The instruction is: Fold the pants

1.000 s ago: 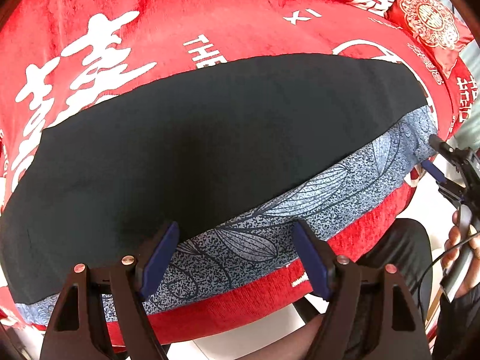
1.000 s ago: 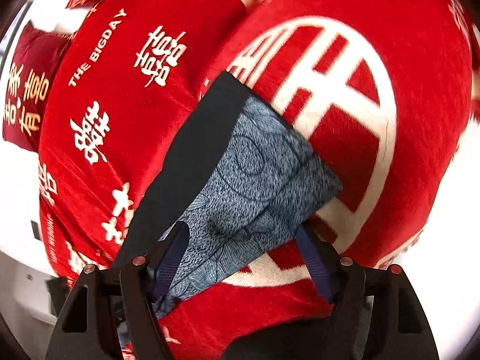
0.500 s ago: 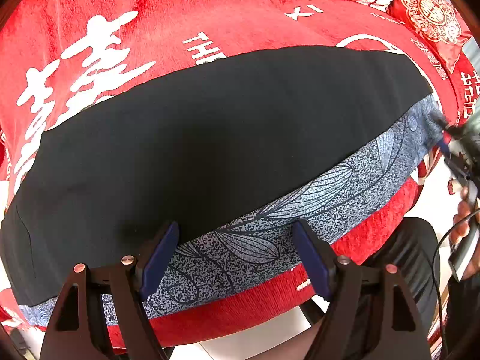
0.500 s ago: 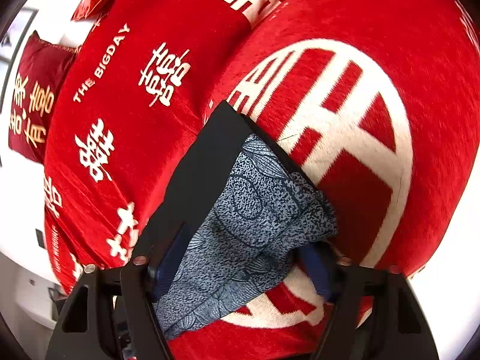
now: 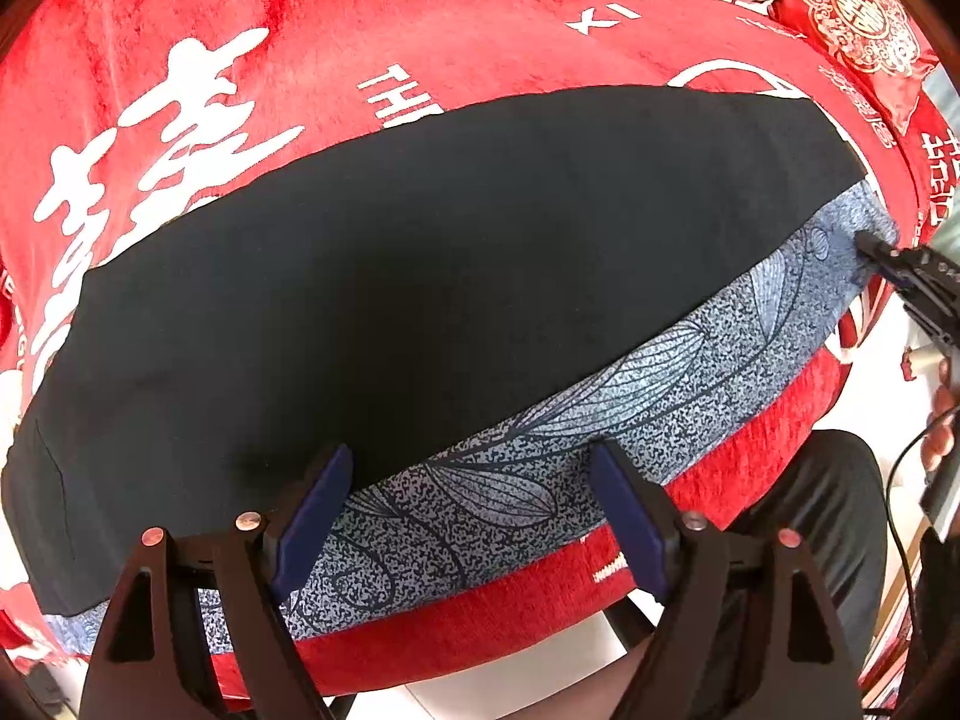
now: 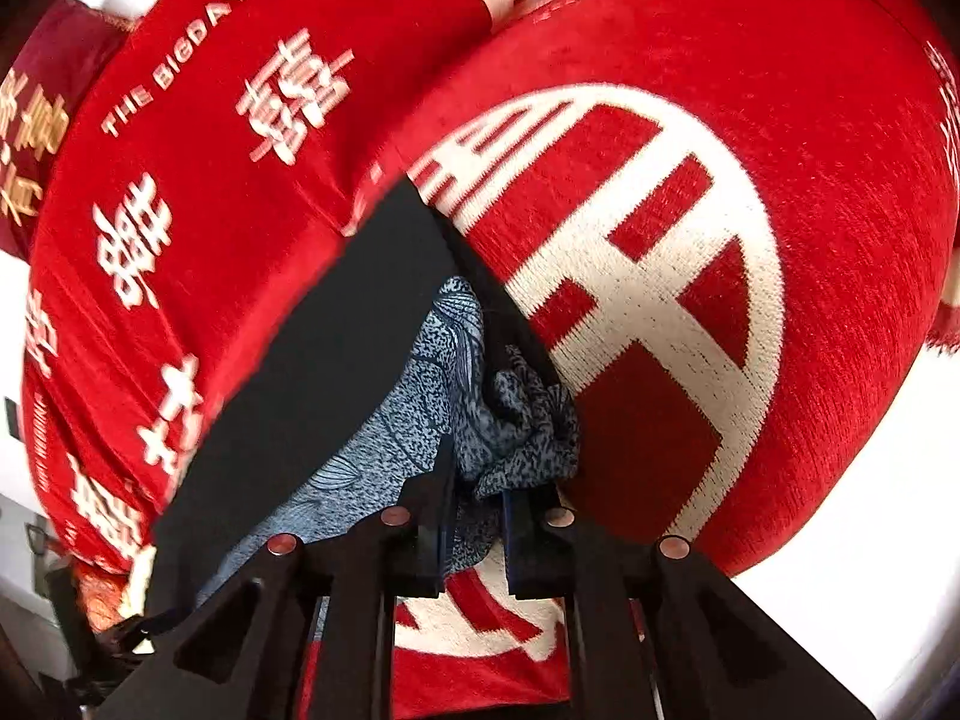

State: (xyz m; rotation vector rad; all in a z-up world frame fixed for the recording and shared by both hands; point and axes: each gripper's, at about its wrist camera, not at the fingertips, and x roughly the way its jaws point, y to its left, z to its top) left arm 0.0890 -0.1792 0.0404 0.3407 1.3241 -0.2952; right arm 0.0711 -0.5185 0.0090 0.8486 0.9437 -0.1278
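Black pants (image 5: 450, 270) with a blue-grey leaf-patterned band (image 5: 660, 384) lie flat on a red blanket (image 5: 300, 30). My left gripper (image 5: 468, 456) hovers over the band near the blanket's near edge. It is open, its jaws opening slightly wider, and holds nothing. My right gripper (image 6: 480, 480) is shut on the bunched patterned end (image 6: 516, 420) of the pants (image 6: 336, 360). Its jaws are opening a touch, with the cloth still pinched between them. In the left wrist view the right gripper (image 5: 867, 243) bites the band's far right end.
The red blanket (image 6: 780, 150) with white characters covers the whole surface and drops off at the near edge. A red embroidered cushion (image 5: 858, 6) lies at the back right, a dark red one (image 6: 30, 138) at the left. The person's dark-clothed leg (image 5: 810, 510) is below the edge.
My right gripper has closed on the patterned end of the pants and bunched it up off the blanket. My left gripper has stayed where it was, open.
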